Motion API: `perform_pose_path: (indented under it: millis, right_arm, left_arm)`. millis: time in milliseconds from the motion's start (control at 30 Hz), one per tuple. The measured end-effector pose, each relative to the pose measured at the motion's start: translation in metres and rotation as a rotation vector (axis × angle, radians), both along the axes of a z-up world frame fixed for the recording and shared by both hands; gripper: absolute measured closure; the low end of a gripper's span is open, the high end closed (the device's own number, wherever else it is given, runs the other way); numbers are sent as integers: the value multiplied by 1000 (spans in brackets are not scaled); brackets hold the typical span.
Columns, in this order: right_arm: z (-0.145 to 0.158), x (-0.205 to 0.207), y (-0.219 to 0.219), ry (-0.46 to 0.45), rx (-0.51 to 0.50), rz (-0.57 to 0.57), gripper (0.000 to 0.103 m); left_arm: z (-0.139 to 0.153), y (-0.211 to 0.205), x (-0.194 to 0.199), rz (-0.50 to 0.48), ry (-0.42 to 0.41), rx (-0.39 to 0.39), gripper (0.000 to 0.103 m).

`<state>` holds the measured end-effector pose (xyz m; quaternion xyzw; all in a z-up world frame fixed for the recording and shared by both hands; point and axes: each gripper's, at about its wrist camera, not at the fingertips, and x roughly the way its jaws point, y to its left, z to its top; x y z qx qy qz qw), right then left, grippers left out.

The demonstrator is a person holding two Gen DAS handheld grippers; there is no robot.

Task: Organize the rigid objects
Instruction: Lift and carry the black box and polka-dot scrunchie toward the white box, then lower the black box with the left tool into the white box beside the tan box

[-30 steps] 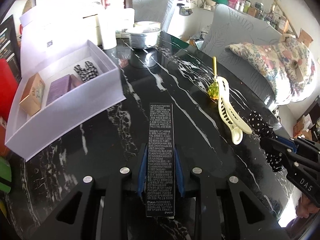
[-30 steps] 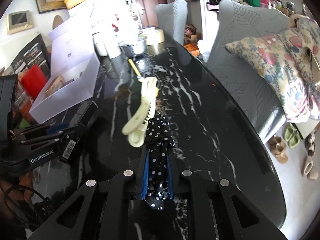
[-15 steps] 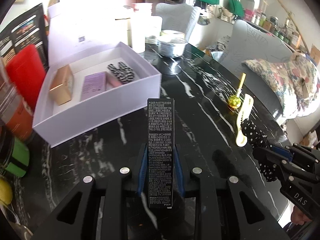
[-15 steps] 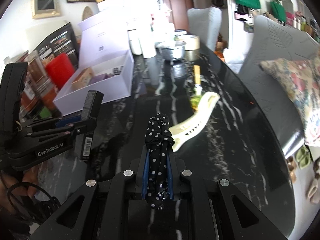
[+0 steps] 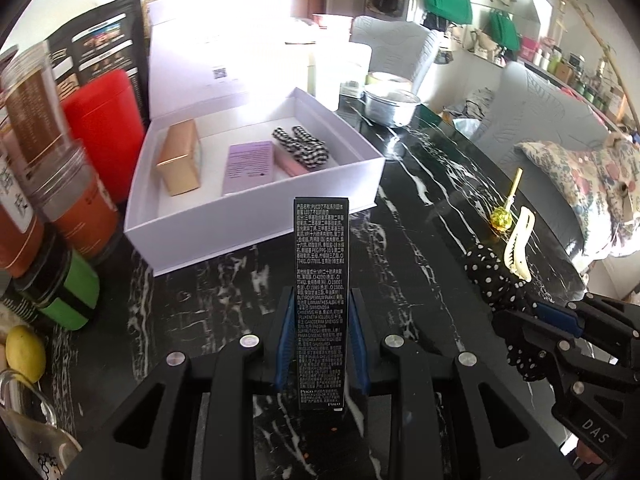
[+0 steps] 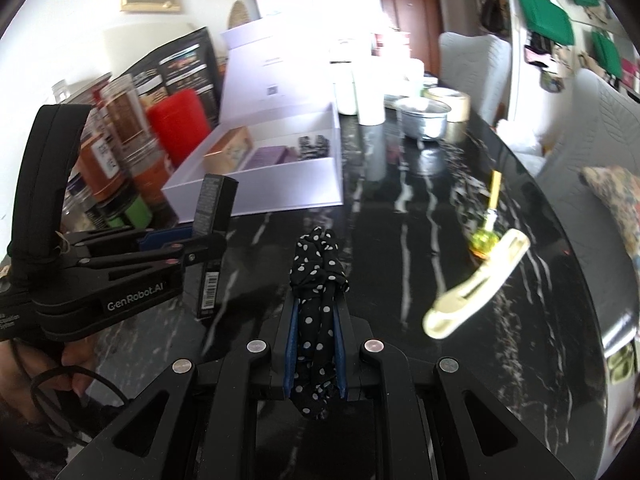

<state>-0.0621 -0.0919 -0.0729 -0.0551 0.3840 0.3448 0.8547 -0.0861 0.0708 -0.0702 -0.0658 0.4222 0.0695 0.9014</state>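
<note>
Your left gripper (image 5: pixel 320 344) is clamped on a tall black printed carton (image 5: pixel 321 292), held upright above the black marble-veined table (image 5: pixel 412 216), just short of the open white box (image 5: pixel 256 216). Its lower end is hidden between the blue pads. Your right gripper (image 6: pixel 316 352) is squeezed onto a black polka-dot fabric scrunchie (image 6: pixel 318 276), whose tail is hidden down in the jaws. Inside the box, a gold carton (image 5: pixel 179 158), a lilac carton (image 5: pixel 249 166) and a checked bow (image 5: pixel 301 147) lie apart. A cream plastic hair claw (image 6: pixel 476 290) looks blurred; the yellow-green thing (image 6: pixel 485 238) touching it is hard to identify.
</note>
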Motion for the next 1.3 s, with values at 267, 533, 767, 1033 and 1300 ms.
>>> perform_pose_path:
  millis: [267,533,767,1033,1300]
  right_arm:
    - [2,0,24,1,3,83,88]
    - [4,3,44,7,7,149,88]
    - [14,15,58,-11,9,179,88]
    - [30,29,75,-44,16,193,88]
    - [36,41,83,-61,40,196,88]
  left_arm:
    - [4,20,-6,62,-1,-1,78]
    - [7,37,-1,97,0,-25,78]
    - [21,48,13,105,-27,-12,78]
    - [36,58,30,85,-56,-1,78]
    - [44,67,43,82,-71,13,78]
